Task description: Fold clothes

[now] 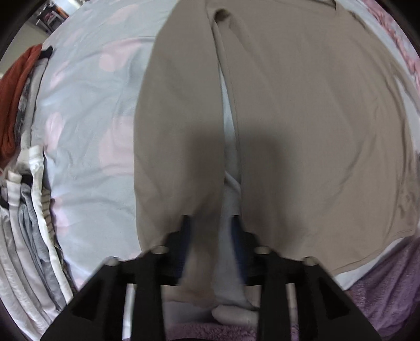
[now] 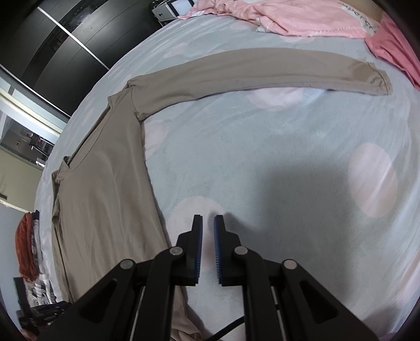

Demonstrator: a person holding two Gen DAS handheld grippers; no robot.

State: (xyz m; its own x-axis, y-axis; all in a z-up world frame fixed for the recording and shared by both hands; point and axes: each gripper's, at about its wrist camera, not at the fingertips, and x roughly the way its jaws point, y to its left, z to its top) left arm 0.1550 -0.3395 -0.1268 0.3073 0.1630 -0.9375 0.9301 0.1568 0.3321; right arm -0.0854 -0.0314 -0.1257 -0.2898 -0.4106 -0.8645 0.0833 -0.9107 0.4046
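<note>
A beige long-sleeved top (image 1: 315, 131) lies flat on the bed. In the left wrist view one sleeve (image 1: 178, 118) is folded down alongside the body. Its blurred cuff end passes between the fingers of my left gripper (image 1: 210, 225), whose jaws stand apart and do not press on it. In the right wrist view the top (image 2: 105, 196) lies at the left, with its other sleeve (image 2: 262, 70) stretched out to the right. My right gripper (image 2: 208, 220) hovers over bare sheet beside the hem. Only a narrow gap separates its jaws, and nothing is between them.
The bed has a pale blue sheet with pink spots (image 2: 288, 157). A pile of clothes topped by an orange garment (image 1: 13, 99) sits at the left edge. Pink garments (image 2: 302, 18) lie at the far side, a purple fleece blanket (image 1: 388, 283) at the near edge, and a dark wardrobe (image 2: 52, 39) beyond the bed.
</note>
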